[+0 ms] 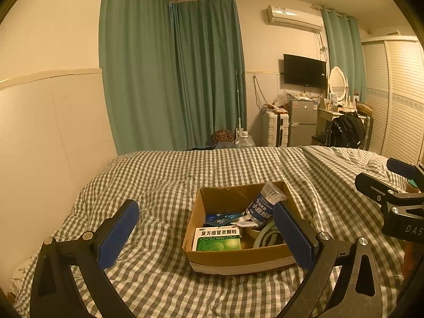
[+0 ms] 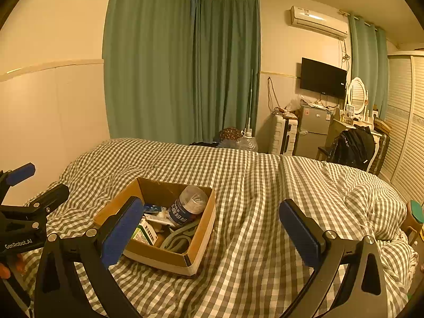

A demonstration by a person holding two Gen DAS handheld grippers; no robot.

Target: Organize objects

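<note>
The cardboard box point(image 1: 238, 258) sits on the bed's checked cover point(image 1: 164, 185), a little toward the near side, and it already holds a fair load: a green-and-white medicine carton point(image 1: 218, 238) flat at the near left, a white bottle with a blue label point(image 1: 261, 206) leaning in the far right corner, a blue packet point(image 1: 222, 218) and a grey loop of strap or cord (hard to say which) point(image 1: 265, 237). No loose items show on the cover around it, so the gathering looks largely done. What may remain is tidying inside the box or moving it. The left gripper point(image 1: 206, 238) hovers before the box, jaws wide apart and empty; the right gripper point(image 2: 209, 235) likewise, just beside the box, holding nothing.
</note>
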